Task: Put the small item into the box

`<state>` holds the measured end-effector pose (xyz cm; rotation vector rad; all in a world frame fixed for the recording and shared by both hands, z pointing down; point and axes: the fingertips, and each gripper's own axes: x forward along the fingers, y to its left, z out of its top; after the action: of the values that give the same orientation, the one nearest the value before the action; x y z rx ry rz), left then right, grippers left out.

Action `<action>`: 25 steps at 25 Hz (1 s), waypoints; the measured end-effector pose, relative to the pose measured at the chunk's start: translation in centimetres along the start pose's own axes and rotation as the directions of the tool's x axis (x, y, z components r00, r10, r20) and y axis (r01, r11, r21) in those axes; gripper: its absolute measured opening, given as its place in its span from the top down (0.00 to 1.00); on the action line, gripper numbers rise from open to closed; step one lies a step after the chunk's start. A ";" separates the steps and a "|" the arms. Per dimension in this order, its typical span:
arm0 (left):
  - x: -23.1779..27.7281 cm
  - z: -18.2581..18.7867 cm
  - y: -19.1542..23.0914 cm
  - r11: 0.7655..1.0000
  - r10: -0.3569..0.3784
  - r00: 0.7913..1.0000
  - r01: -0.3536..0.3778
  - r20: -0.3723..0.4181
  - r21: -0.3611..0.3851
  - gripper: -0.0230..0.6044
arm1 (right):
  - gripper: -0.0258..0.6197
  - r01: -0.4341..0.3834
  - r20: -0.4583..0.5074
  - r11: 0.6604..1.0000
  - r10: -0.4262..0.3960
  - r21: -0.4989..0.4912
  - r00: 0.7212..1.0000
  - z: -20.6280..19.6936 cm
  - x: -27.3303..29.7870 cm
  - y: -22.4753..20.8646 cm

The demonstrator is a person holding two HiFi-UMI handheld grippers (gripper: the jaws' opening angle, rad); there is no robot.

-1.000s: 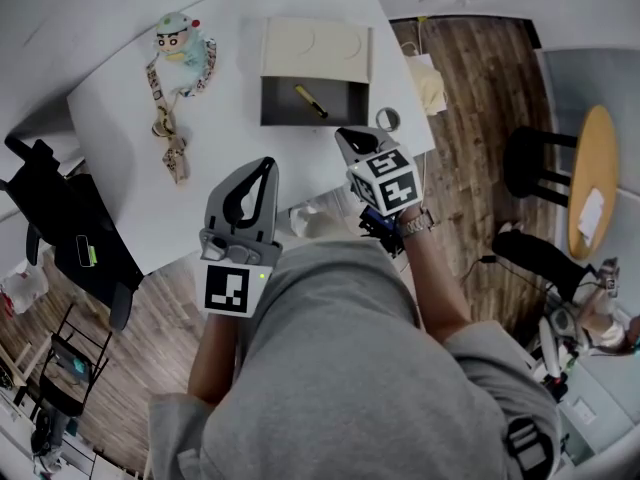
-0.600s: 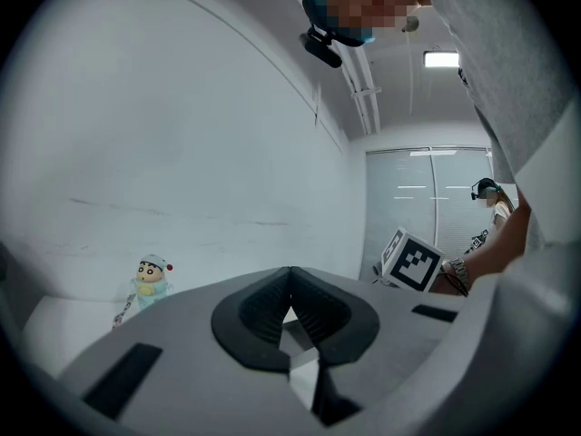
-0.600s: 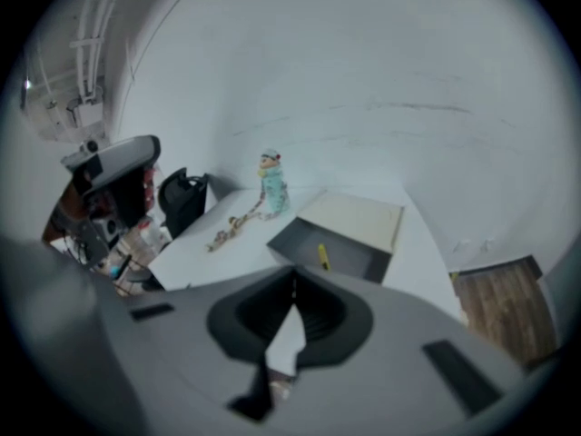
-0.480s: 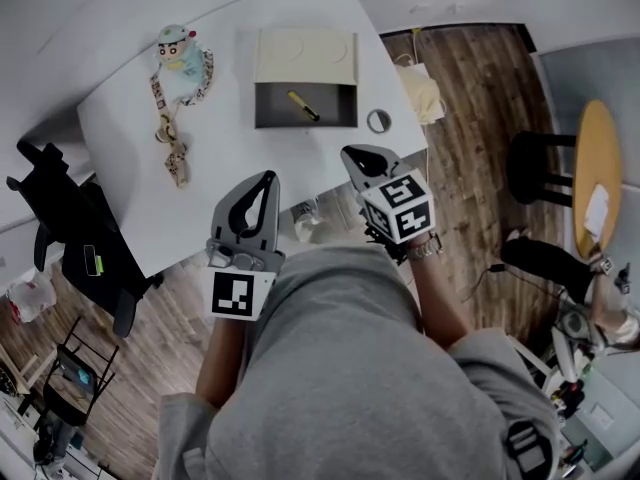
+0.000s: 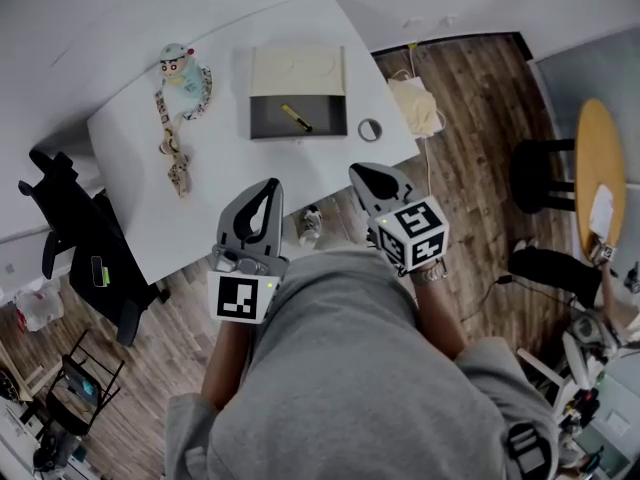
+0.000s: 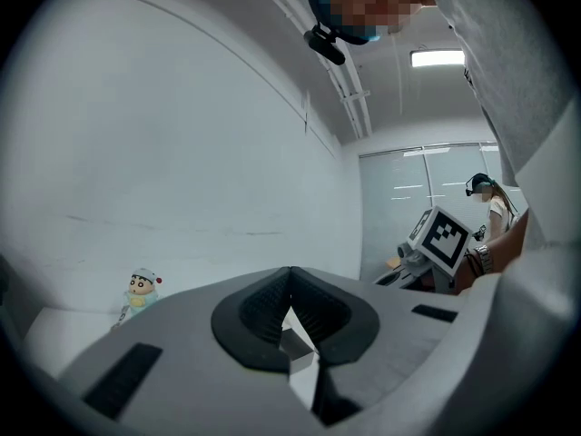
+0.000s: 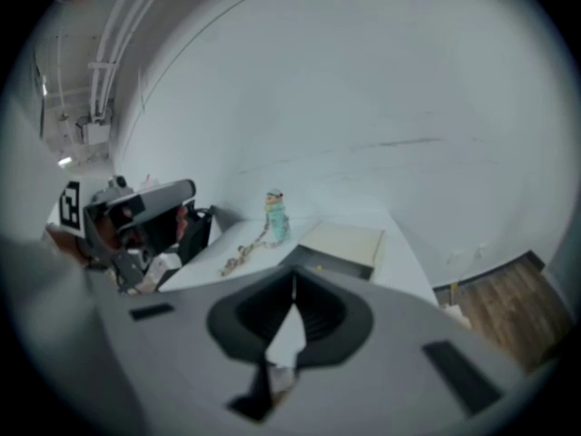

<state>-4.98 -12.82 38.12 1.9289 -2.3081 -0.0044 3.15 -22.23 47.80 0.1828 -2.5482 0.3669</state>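
Note:
An open box with a cream lid lies on the white table. A small yellow item rests inside its dark tray. Both grippers are held near my body, off the table's near edge. My left gripper is shut and empty. So is my right gripper, whose jaws meet at the tip. In the right gripper view the box lies ahead beyond the jaws. The left gripper points toward the wall.
A cartoon doll with a patterned lanyard lies at the table's left. A tape ring sits right of the box. A black chair stands left of the table; a round wooden stool is far right. A bag hangs by the table's right edge.
Both grippers have drawn back from the table toward my body, and the view has backed away. The yellow item stays in the box.

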 end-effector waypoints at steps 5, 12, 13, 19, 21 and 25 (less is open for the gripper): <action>-0.2 0.7 -0.7 1.000 0.006 1.000 -0.006 0.013 0.015 0.91 | 0.91 -0.015 0.091 0.999 0.012 0.035 0.996 1.8 -2.4 0.6; -0.6 2.0 -1.3 0.999 0.008 0.999 -0.009 0.041 0.044 0.91 | 0.91 -0.027 0.227 0.999 0.023 0.016 0.974 5.9 -6.3 1.7; -0.7 2.2 -1.4 0.999 0.007 0.999 -0.010 0.047 0.048 0.91 | 0.91 -0.026 0.242 1.000 0.023 0.012 0.970 6.4 -6.8 1.9; -1.3 3.0 -0.8 0.997 0.021 0.997 -0.026 0.068 0.073 0.91 | 0.91 -0.015 0.343 1.000 0.020 -0.018 0.939 8.6 -8.6 2.5; -1.6 3.4 -0.5 0.995 0.026 0.996 -0.033 0.080 0.094 0.91 | 0.91 -0.017 0.361 1.000 0.023 -0.018 0.932 8.9 -8.8 2.7; -2.3 4.1 -0.1 0.990 0.036 0.994 -0.049 0.101 0.129 0.91 | 0.91 -0.022 0.375 0.999 0.031 -0.027 0.927 9.2 -9.2 3.3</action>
<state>-4.92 -10.88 33.77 1.9822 -2.4704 0.0598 5.51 -21.33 34.70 0.2290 -2.9346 0.3399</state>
